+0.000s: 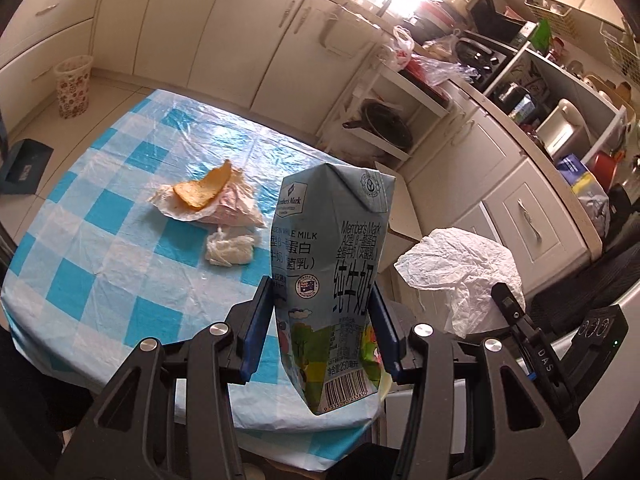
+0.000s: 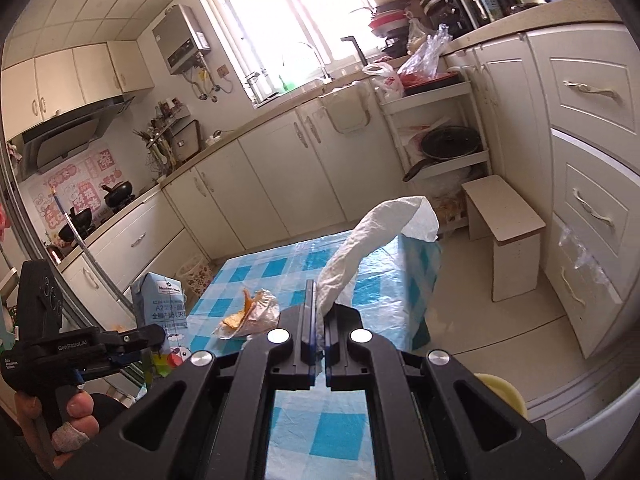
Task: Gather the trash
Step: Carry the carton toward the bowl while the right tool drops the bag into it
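Tongs on the left [image 1: 322, 320] are clamping a milk carton [image 1: 332, 264], their blue pads pressing its two sides while it is standing upright in the air above the near edge of the worktop [image 1: 120, 240]. Right tongs [image 2: 319, 320] are pinched together on a crumpled white tissue [image 2: 372, 236], which is rising from between the pads and curling over to the right at its top. In the right wrist view the carton [image 2: 160, 300] is showing at the left, held by the left tongs with a hand [image 2: 76, 420] gripping the handle below. On the worktop, covered in a blue and white checked cloth, a wrapper [image 1: 224, 208] is lying with an orange peel [image 1: 204, 190] resting on it, and a small wad [image 1: 230, 250] of white plastic is lying just beside the wrapper on its near side. Beyond the worktop's far left corner a patterned bin [image 1: 74, 86] is standing on the floor, near the cabinets.
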Motion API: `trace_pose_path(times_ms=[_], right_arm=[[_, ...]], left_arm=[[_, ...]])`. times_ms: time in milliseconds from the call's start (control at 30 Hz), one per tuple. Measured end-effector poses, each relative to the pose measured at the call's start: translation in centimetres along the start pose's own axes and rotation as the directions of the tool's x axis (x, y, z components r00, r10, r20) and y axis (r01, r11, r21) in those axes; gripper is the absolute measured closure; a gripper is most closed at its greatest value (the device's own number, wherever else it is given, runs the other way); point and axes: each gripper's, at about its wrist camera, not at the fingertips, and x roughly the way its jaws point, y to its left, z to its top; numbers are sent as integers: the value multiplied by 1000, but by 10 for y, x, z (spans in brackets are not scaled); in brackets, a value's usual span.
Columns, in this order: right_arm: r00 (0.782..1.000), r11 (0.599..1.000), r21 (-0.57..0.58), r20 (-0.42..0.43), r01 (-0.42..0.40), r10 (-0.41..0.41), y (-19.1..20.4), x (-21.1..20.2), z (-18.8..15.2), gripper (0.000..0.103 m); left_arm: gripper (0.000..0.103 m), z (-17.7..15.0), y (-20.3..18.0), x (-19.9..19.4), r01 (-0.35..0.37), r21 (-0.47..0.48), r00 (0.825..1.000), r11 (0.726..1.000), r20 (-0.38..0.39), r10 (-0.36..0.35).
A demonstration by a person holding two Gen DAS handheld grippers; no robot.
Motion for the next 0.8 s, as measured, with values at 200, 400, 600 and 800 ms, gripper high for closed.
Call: trace_pose_path(times_ms=[200,400,600,800], right_arm=[[961,976,77,-205,203,-184,-50,13,-22,100],[827,934,73,-493,350,-271,-96,68,-74,100],[685,908,41,-671,418,-285,-126,114,-122,99],[731,844,213,-628,492,-268,-158,97,-114,44]], left_arm=[[58,-17,-40,12,45,72,998,996,-39,-43],[58,-35,-69,38,69,121,994,990,-93,-58],[58,-52,-85,70,58,165,988,985,-150,-33],[58,-63,-95,101,41,204,981,978,-196,-1]])
